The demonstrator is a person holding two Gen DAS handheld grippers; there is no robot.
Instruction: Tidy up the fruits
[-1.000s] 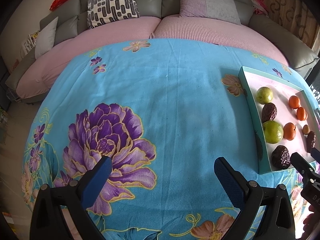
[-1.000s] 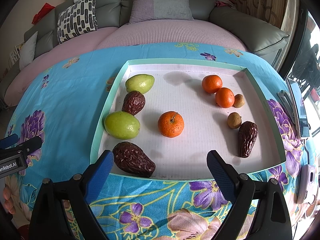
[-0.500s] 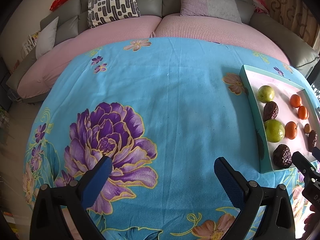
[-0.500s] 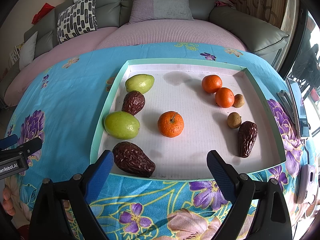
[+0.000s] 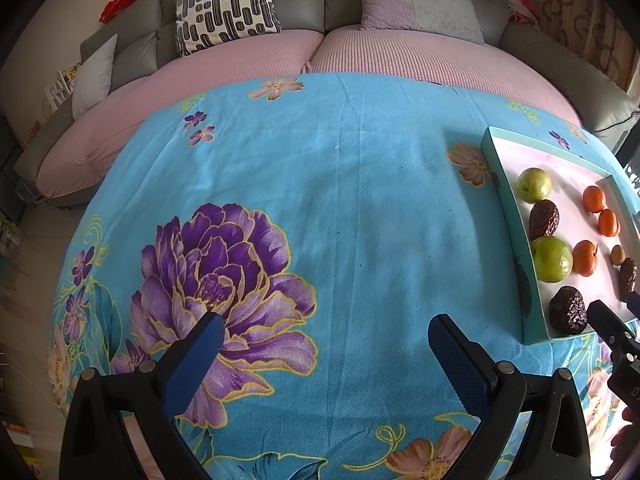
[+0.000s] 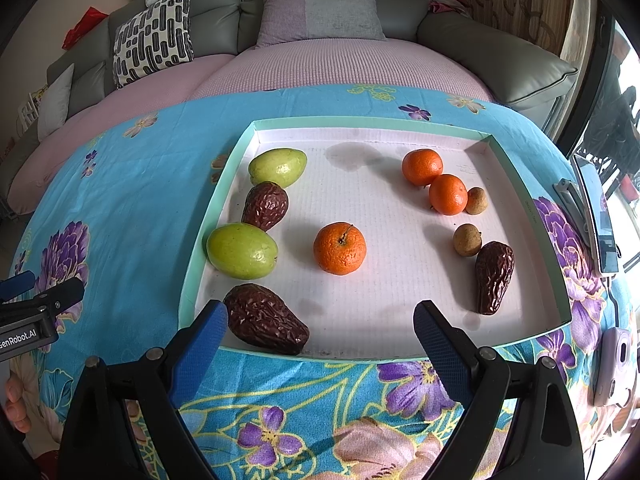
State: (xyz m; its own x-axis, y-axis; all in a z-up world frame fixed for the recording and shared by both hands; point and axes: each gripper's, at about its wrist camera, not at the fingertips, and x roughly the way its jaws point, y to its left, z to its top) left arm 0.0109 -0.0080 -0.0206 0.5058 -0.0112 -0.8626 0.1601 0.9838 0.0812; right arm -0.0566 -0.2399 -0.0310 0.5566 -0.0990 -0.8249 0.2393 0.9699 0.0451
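Note:
A shallow mint-rimmed tray with a white floor holds the fruit. Two green guavas and two wrinkled brown fruits lie along its left side. One orange sits mid-tray, two more oranges at the back right. Two small tan fruits and a third brown fruit lie at the right. My right gripper is open and empty, just in front of the tray's near rim. My left gripper is open and empty over the blue floral cloth, left of the tray.
The blue floral cloth covers the table. A grey sofa with pink cushions curves behind it. A phone on a stand and a small pink camera sit right of the tray.
The left wrist view has shifted slightly, so the tray sits a little farther right in it. The right gripper and the fruit have not moved.

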